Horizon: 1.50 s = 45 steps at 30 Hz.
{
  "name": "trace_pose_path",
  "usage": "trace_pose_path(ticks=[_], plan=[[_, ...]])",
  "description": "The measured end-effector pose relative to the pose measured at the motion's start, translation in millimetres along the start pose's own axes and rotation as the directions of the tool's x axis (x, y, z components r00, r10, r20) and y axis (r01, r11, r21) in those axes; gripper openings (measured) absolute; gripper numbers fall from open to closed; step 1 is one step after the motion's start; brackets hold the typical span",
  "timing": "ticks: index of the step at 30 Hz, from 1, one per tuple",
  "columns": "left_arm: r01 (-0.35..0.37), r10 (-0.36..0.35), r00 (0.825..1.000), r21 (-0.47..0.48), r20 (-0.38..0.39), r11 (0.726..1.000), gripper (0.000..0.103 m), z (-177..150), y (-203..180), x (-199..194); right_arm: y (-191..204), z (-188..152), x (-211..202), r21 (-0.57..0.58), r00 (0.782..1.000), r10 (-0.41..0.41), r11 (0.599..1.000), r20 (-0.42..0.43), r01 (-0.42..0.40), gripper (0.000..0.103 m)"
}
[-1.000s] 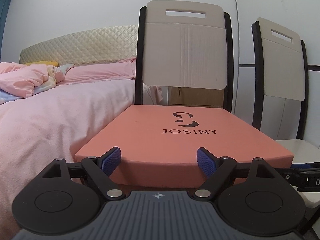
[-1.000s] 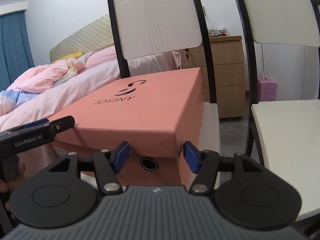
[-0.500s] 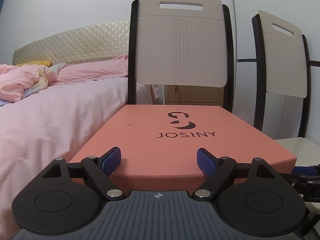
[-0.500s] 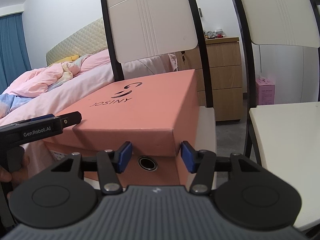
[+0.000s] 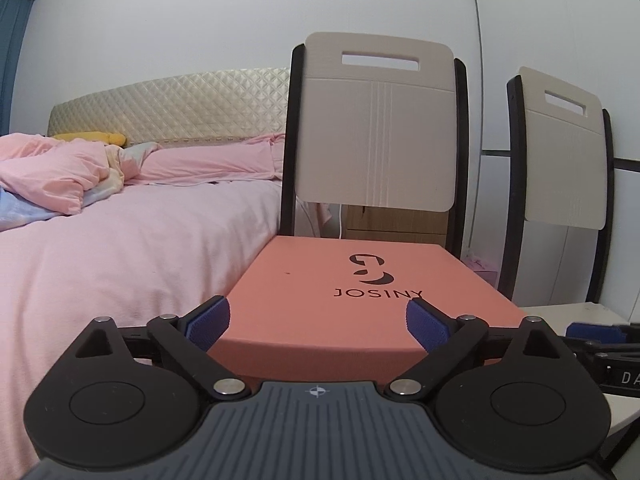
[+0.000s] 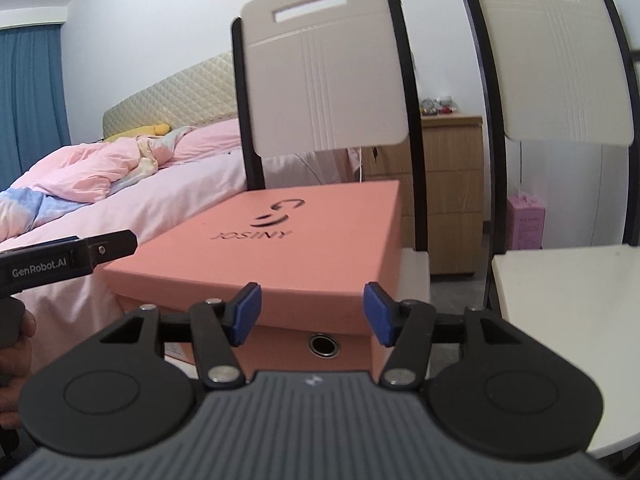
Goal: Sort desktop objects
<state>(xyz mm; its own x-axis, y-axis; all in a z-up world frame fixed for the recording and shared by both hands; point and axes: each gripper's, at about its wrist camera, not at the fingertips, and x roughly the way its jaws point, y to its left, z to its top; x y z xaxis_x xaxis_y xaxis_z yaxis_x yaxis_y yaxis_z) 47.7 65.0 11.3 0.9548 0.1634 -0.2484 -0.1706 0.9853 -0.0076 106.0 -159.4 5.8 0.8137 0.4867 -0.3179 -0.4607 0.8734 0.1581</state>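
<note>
A salmon-pink JOSINY shoe box (image 5: pixel 352 300) with its lid on sits on the seat of a cream chair (image 5: pixel 376 128). My left gripper (image 5: pixel 318 322) is open, its blue pads level with the lid's near edge, empty. My right gripper (image 6: pixel 312 314) is open and empty at the box's near right corner (image 6: pixel 320 264), pads level with the lid's rim. A round metal grommet (image 6: pixel 323 345) shows in the box's front wall. The left gripper's body (image 6: pixel 68 264) shows at the left of the right wrist view.
A bed with pink bedding (image 5: pixel 120 240) lies left of the chair. A second cream chair (image 6: pixel 560 272) stands to the right, its seat bare. A wooden drawer unit (image 6: pixel 444 184) and a small pink box (image 6: pixel 526 222) stand behind.
Both grippers have risen and pulled back a little from the box, so more of the lid's top shows. Both stay open; the box has not moved.
</note>
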Motion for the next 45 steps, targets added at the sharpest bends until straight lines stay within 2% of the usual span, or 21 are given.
trace_pose_path(ticks=[7,11,21,24,32,45], plan=[[-0.004,0.003,0.999,0.031,0.036,1.0,0.103,-3,0,-35,19,8,-27,-0.048,0.997,0.005,0.999,0.081,-0.001,0.086],[-0.018,0.016,0.998,0.027,0.067,0.999,0.103,-7,9,-46,27,7,-37,-0.091,0.994,-0.011,0.996,0.111,0.021,0.092],[0.018,-0.02,0.999,0.024,0.049,1.0,0.103,-17,20,-41,41,-10,-48,-0.071,0.982,-0.057,0.995,0.177,0.071,0.103],[0.013,-0.014,0.998,0.01,0.059,1.0,0.103,-19,25,-39,43,-13,-45,-0.067,0.979,-0.058,0.995,0.193,0.072,0.103],[-0.072,0.071,0.996,0.013,0.056,0.997,0.103,-24,30,-26,39,-16,-35,-0.072,0.98,-0.046,0.996,0.192,0.061,0.103],[-0.09,0.089,0.995,0.025,0.046,0.996,0.103,-28,27,-24,37,-20,-35,-0.045,0.98,-0.091,0.994,0.177,0.101,0.103]])
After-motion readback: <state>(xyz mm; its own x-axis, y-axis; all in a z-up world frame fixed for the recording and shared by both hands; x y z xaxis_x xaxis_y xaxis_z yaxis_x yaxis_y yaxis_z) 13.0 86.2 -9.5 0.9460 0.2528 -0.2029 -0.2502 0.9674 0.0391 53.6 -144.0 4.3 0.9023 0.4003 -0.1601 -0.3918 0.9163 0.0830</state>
